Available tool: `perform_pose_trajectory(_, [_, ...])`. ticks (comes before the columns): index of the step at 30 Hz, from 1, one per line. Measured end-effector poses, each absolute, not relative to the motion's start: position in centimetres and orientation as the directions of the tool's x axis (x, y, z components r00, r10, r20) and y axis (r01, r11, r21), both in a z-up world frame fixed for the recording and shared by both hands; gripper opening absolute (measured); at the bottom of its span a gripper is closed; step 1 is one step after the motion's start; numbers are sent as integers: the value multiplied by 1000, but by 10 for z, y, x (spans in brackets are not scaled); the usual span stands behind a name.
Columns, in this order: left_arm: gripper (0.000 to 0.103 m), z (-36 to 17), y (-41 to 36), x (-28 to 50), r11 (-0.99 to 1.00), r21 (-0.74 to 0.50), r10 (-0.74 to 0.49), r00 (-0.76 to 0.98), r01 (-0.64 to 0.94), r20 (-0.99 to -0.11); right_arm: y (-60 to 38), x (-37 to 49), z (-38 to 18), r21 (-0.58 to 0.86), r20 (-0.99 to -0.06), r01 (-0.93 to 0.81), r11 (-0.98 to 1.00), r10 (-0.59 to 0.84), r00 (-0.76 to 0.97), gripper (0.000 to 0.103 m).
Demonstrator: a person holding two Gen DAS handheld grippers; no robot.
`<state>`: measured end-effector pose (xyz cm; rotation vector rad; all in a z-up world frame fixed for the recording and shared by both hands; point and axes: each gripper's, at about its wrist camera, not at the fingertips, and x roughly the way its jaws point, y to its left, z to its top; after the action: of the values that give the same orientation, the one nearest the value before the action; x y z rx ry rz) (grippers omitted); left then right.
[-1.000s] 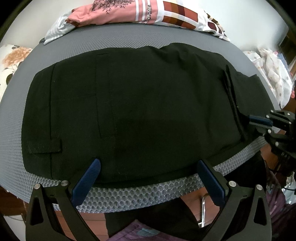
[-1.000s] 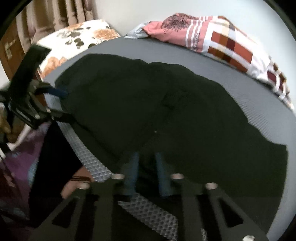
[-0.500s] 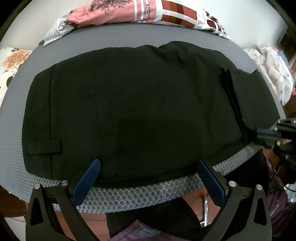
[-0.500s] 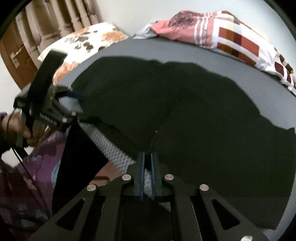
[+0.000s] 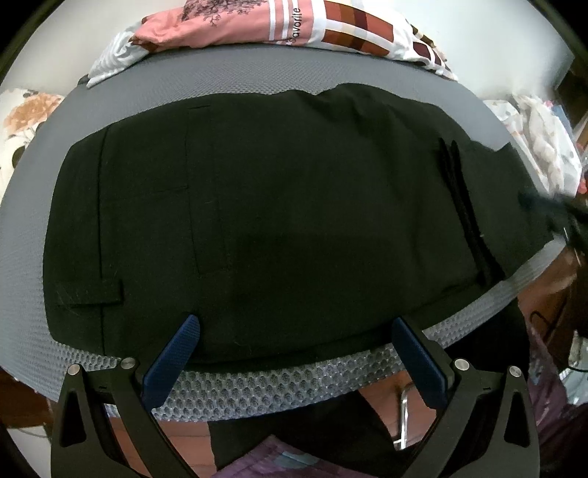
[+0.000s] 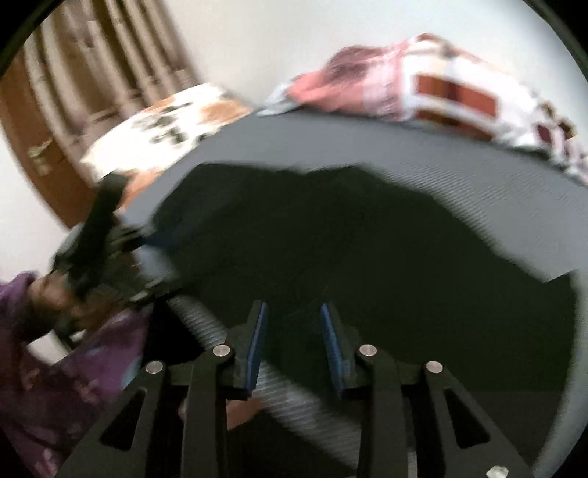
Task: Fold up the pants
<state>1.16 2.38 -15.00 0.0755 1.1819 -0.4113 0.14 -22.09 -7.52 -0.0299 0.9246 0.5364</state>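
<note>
Flatly, smooth black pants (image 5: 286, 220) cover honeycomb-textured grey mesh (image 5: 279, 382).

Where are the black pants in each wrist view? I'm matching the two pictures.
Left wrist: the pants fill the middle, spread on the grey mat.
Right wrist: the pants lie across the centre and right, blurred.
Shared landmark: the pink patterned cloth, top centre in the left view, top right in the right.

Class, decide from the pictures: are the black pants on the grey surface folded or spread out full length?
Folded. The black pants form one compact block on the grey surface, with a doubled hem edge stacked on top at one end.
</note>
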Motion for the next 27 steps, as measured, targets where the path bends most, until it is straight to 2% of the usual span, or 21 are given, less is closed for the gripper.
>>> perform_pose_trajectory(6, [103,-146,34,15,919,-227,-327,304,323,-895,-223,42,-68,5,-780,-441,897,280,560,32])
perform_pose_trajectory(7, [103,-145,36,15,917,-242,-340,302,317,-890,-214,47,-70,-49,-780,-462,886,254,571,39])
perform_pose_trajectory(8, [103,-144,37,15,914,-257,-352,301,313,-886,-202,51,-73,-92,-778,-488,868,243,579,52])
perform_pose_trajectory(10, [103,-143,43,17,906,-300,-387,297,297,-873,-182,61,-79,-123,-788,-552,824,257,559,73])
perform_pose_trajectory(12, [103,-142,49,19,901,-335,-412,295,276,-862,-171,68,-86,-129,-812,-619,775,276,515,74])
perform_pose_trajectory(13, [103,-141,50,19,898,-346,-420,296,270,-858,-166,73,-92,-100,-833,-668,737,306,462,72])
perform_pose_trajectory(15, [103,-141,52,19,897,-354,-424,294,263,-856,-162,81,-104,-61,-858,-698,714,319,402,54])
perform_pose_trajectory(18, [103,-140,49,20,906,-327,-399,288,268,-871,-167,84,-108,-38,-857,-694,719,333,392,33])
perform_pose_trajectory(19, [103,-139,47,21,911,-309,-383,285,273,-878,-170,84,-106,-53,-855,-689,723,323,405,23])
perform_pose_trajectory(23, [103,-138,44,22,918,-284,-361,285,276,-888,-187,81,-99,-133,-827,-630,765,265,496,18])
perform_pose_trajectory(27, [103,-139,48,28,921,-301,-365,285,246,-886,-206,90,-98,-110,-809,-563,819,255,529,18])
